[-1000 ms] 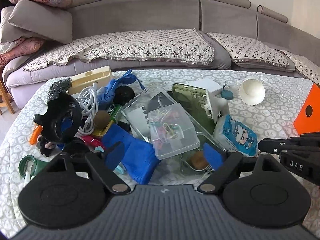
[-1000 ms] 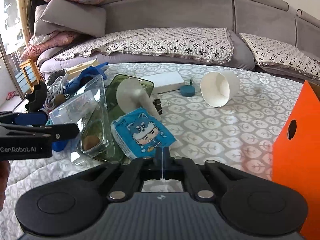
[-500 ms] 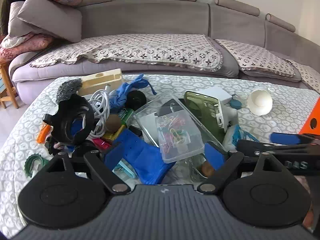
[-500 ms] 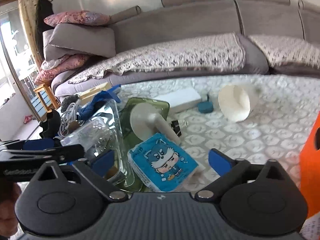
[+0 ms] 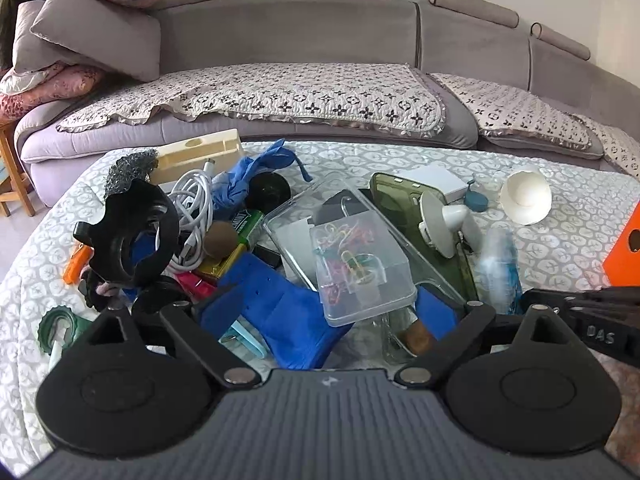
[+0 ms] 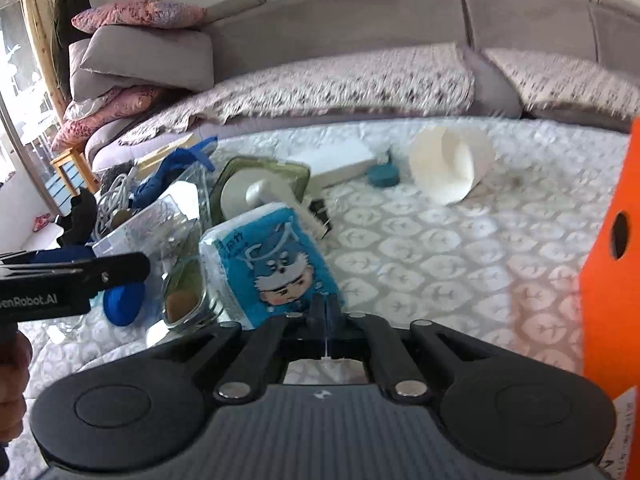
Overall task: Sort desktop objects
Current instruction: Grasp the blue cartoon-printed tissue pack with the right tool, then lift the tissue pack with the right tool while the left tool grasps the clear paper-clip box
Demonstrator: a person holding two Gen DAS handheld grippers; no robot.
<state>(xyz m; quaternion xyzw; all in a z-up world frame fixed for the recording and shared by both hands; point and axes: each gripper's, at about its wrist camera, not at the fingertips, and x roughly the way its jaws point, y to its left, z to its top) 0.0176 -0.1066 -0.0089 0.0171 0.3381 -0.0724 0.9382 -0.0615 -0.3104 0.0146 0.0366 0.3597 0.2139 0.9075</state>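
Note:
A pile of small desk items covers the patterned table (image 5: 560,240). My left gripper (image 5: 332,308) is open and its jaws are still opening. A clear box of coloured paper clips (image 5: 360,264) and a blue cloth (image 5: 280,312) lie between its blue pads (image 5: 436,312), untouched. My right gripper (image 6: 326,308) is shut on the near edge of a blue cartoon tissue pack (image 6: 272,260), which is tipped up off the table. In the left wrist view the pack (image 5: 500,264) is blurred, just above the right gripper (image 5: 592,320).
A white paper cup (image 6: 452,164) lies on its side at the far right. An orange box (image 6: 612,260) stands at the right edge. A green phone case (image 5: 400,196), white cable (image 5: 192,204) and black ring (image 5: 132,236) crowd the pile. A grey sofa (image 5: 320,60) runs behind the table.
The right gripper stood open over the tissue pack half a second ago and has now shut on its near edge; the pack has tipped up. The left gripper's jaws have widened slightly.

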